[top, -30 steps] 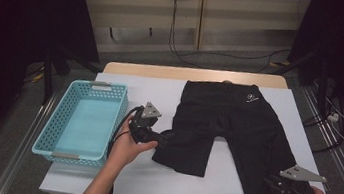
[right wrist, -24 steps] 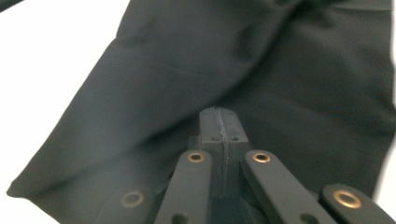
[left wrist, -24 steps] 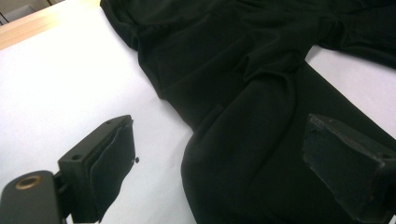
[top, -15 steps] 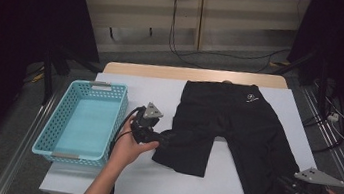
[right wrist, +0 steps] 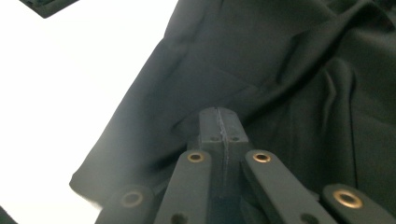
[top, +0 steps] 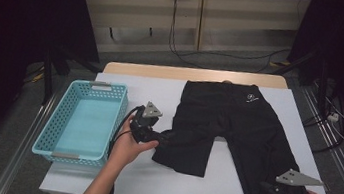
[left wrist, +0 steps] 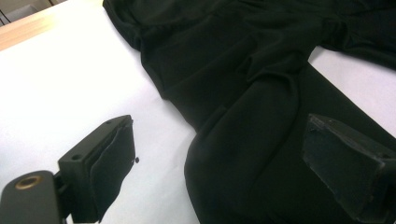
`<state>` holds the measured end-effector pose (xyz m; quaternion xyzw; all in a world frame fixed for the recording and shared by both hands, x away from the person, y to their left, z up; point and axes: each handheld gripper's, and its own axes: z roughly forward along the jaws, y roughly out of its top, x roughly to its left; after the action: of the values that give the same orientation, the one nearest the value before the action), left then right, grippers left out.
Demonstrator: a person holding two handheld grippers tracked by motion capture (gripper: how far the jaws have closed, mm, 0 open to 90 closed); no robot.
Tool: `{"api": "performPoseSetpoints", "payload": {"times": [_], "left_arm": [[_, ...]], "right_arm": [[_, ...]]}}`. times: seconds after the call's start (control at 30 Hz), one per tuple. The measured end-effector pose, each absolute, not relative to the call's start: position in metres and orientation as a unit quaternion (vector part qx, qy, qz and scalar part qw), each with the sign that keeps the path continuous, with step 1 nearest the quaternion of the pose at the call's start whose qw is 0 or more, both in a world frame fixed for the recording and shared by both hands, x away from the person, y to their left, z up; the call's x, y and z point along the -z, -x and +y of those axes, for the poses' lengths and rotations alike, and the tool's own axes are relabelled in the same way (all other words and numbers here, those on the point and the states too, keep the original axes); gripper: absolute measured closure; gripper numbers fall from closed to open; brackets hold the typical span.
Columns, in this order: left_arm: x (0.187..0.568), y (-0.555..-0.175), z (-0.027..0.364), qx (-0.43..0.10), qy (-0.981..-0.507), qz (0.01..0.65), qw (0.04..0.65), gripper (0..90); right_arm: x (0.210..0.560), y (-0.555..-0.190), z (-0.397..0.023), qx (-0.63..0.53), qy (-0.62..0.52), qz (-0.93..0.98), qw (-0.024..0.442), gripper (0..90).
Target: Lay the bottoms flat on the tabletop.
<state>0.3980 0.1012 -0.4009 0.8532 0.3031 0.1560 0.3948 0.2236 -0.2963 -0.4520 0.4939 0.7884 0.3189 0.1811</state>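
Both grippers sit at the hems of the black shorts (top: 236, 130), which lie flat on the white table (top: 158, 186) at the centre of the high view. There the left gripper (top: 167, 137) is at the hem left of centre, the right gripper (top: 269, 188) at the lower right, and a blue basket (top: 57, 127) stands empty at the left.

In the left gripper view the jaws gape wide, one over bare table, the other over cloth.

In the right gripper view the jaws have just been closing and now meet, pinching a fold of fabric.

Judged step: securing both leg hems. Next, the left jaws likely need to close before any lift or fold.
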Motion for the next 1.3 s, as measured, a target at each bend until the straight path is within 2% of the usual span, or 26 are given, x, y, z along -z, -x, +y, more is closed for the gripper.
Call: {"api": "performPoseSetpoints", "payload": {"times": [0.23, 0.3, 0.53, 0.73, 0.8, 0.9, 0.97, 1.03, 1.2, 1.27, 1.3], "left_arm": [[0.4, -0.398, 0.101, -0.157, -0.854, 0.303, 0.393, 9.7], [0.4, -0.397, 0.101, -0.157, -0.854, 0.303, 0.392, 9.8], [0.4, -0.398, 0.101, -0.156, -0.854, 0.303, 0.392, 9.8], [0.399, -0.399, 0.103, -0.156, -0.852, 0.305, 0.395, 9.8], [0.4, -0.399, 0.104, -0.157, -0.853, 0.305, 0.394, 9.8], [0.402, -0.4, 0.104, -0.155, -0.853, 0.308, 0.392, 9.7], [0.403, -0.401, 0.105, -0.157, -0.853, 0.308, 0.391, 9.8], [0.403, -0.401, 0.105, -0.155, -0.854, 0.309, 0.389, 9.8], [0.405, -0.401, 0.107, -0.156, -0.853, 0.312, 0.388, 9.8], [0.406, -0.402, 0.109, -0.154, -0.854, 0.313, 0.387, 9.8], [0.407, -0.402, 0.109, -0.154, -0.851, 0.316, 0.389, 9.7]], "right_arm": [[0.448, -0.203, -0.299, -0.324, -0.475, 0.804, 0.154, 88.4], [0.445, -0.203, -0.3, -0.319, -0.479, 0.797, 0.184, 74.3], [0.437, -0.229, -0.337, -0.295, -0.532, 0.749, 0.263, 63.4], [0.444, -0.258, -0.369, -0.274, -0.575, 0.716, 0.286, 62.9], [0.446, -0.266, -0.376, -0.274, -0.589, 0.706, 0.283, 63.2], [0.451, -0.275, -0.378, -0.281, -0.603, 0.701, 0.259, 68.3], [0.454, -0.28, -0.377, -0.291, -0.607, 0.7, 0.239, 76.0], [0.454, -0.284, -0.376, -0.302, -0.61, 0.695, 0.23, 89.2], [0.451, -0.287, -0.381, -0.288, -0.617, 0.688, 0.251, 89.1], [0.448, -0.286, -0.376, -0.288, -0.607, 0.691, 0.266, 76.0], [0.446, -0.286, -0.37, -0.283, -0.597, 0.699, 0.274, 72.4]]}}
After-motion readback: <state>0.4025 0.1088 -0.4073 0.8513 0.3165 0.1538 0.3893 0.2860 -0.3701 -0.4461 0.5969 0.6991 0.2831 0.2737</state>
